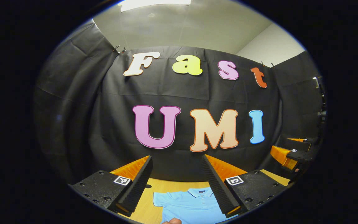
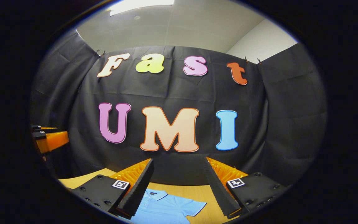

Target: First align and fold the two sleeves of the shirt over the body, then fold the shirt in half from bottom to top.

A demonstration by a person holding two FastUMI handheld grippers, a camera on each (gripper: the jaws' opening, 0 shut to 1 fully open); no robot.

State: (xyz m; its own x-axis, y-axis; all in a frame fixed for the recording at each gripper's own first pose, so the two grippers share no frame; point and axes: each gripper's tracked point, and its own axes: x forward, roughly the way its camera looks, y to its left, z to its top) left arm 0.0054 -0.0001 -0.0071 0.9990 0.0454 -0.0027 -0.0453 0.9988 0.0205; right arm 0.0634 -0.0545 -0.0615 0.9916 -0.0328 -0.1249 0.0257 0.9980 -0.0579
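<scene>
- Black cloth wall (image 1: 179,93) fills my view ahead, pale ceiling (image 2: 172,28) above, wooden table (image 2: 197,191) low down.
- My left gripper (image 1: 177,182) is raised over the table, fingers spread wide, holding nothing.
- My right gripper (image 2: 179,183) is the same: wide apart, empty.
- Blue shirt (image 1: 191,205) lies flat on the table, collar toward the wall, sleeves spread out.
- A fingertip (image 1: 172,221) is touching the shirt's near edge.

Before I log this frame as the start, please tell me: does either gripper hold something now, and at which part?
Nothing is held. The left gripper and the right gripper are both open, raised above the blue shirt, which lies flat on the table.
</scene>
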